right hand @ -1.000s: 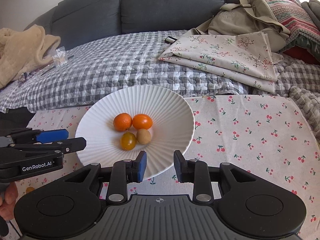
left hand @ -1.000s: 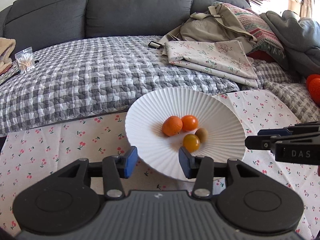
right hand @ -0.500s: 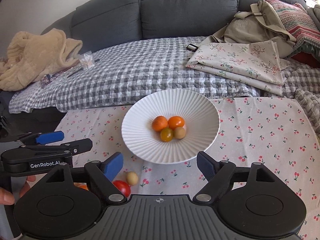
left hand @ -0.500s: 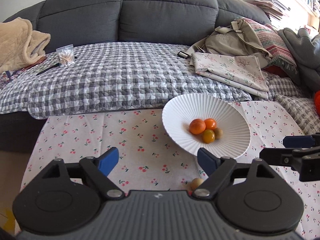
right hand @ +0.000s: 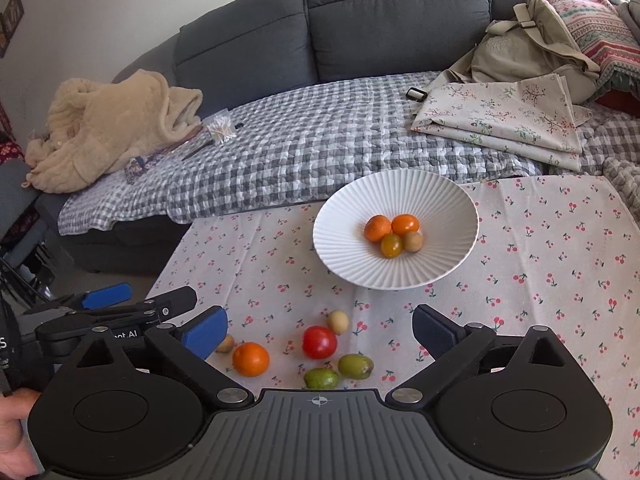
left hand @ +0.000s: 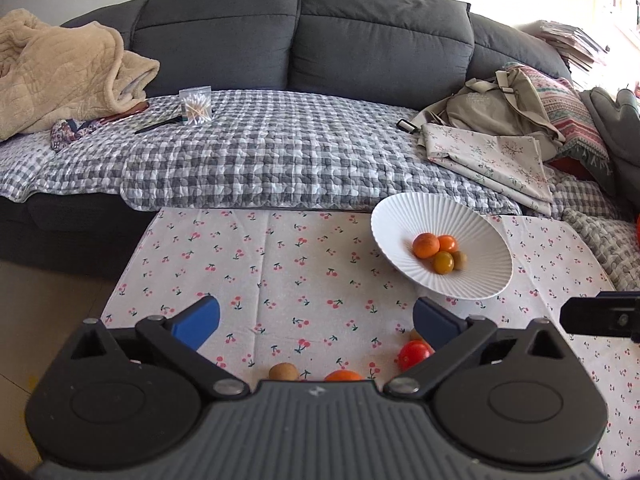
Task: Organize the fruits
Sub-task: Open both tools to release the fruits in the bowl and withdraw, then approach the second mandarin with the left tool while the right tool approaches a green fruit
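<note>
The left claw (left hand: 316,322) and right claw (right hand: 320,326) both stand wide with nothing between their blue pads, having just been opening. A ribbed white ceramic bowl (right hand: 344,256) sits on the worktop's cherry-print cloth (right hand: 552,264), holding two dimpled round oranges, a smooth amber tomato and a dull tan oval fruit. At the bowl's 7 o'clock lie a glossy red tomato (right hand: 319,342), a round orange (right hand: 251,358), two matte green oval fruits (right hand: 355,365) and small tan ones.

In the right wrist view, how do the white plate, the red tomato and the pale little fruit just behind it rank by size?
Largest to smallest as they look:
1. white plate
2. red tomato
3. pale little fruit
The plate lies farther from the camera, yet looks far bigger.
</note>
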Available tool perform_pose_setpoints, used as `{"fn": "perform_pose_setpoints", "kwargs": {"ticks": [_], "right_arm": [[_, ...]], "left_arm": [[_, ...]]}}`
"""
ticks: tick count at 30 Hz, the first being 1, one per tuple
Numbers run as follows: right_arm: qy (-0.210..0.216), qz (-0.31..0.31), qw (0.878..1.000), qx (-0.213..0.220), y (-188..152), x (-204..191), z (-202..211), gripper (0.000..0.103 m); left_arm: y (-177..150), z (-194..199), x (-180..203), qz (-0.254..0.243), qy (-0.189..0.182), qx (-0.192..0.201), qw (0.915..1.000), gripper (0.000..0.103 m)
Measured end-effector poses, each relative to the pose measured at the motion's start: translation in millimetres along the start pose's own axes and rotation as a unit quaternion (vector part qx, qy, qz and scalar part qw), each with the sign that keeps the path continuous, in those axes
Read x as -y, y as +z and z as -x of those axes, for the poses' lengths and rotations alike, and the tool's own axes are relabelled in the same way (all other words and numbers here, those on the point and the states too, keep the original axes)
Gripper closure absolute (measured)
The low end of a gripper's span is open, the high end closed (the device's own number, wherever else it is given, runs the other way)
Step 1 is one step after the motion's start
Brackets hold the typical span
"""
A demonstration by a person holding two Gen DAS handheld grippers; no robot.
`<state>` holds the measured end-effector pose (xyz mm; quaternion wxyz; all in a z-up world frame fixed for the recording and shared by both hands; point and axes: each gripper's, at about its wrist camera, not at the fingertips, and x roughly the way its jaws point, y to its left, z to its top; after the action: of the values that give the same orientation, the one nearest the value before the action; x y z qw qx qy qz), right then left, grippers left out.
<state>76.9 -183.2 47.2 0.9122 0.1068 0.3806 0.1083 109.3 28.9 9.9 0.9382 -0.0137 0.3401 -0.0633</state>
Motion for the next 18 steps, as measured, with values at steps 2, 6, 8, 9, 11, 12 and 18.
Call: {"fn": "perform_pose_setpoints", "kwargs": {"ticks": [2,6,8,9,11,12,18], "right_arm": [[-0.001,0.01,1.0,-0.003,-4,-4,0,0.003],[-0.004,0.028,0.999,-0.014,-11,-10,-3,0.003],[-0.004,0.033,0.999,-0.018,-13,-11,-5,0.003],[-0.005,0.038,0.999,-0.02,-14,-12,-7,0.003],[-0.005,0.048,0.998,-0.027,-18,-15,-11,0.003],[-0.004,0.051,0.998,-0.032,-19,-16,-14,0.003],[-0.003,0.047,0.997,-0.055,-26,-14,-28,0.003]], "left_arm": [[-5,3,-3,0.0,-0.002,-0.004,1.0,0.001],[-12,6,-10,-0.003,-0.001,-0.007,1.0,0.001],[-15,6,-14,-0.003,0.0,-0.01,0.9999,0.001],[-16,5,-16,-0.002,0.003,-0.011,0.9999,0.001],[-18,3,-20,-0.003,0.004,-0.016,0.9999,0.001],[-19,2,-22,-0.003,0.004,-0.019,0.9998,0.001],[-25,-6,-36,0.006,-0.005,-0.043,0.9991,0.001]]}}
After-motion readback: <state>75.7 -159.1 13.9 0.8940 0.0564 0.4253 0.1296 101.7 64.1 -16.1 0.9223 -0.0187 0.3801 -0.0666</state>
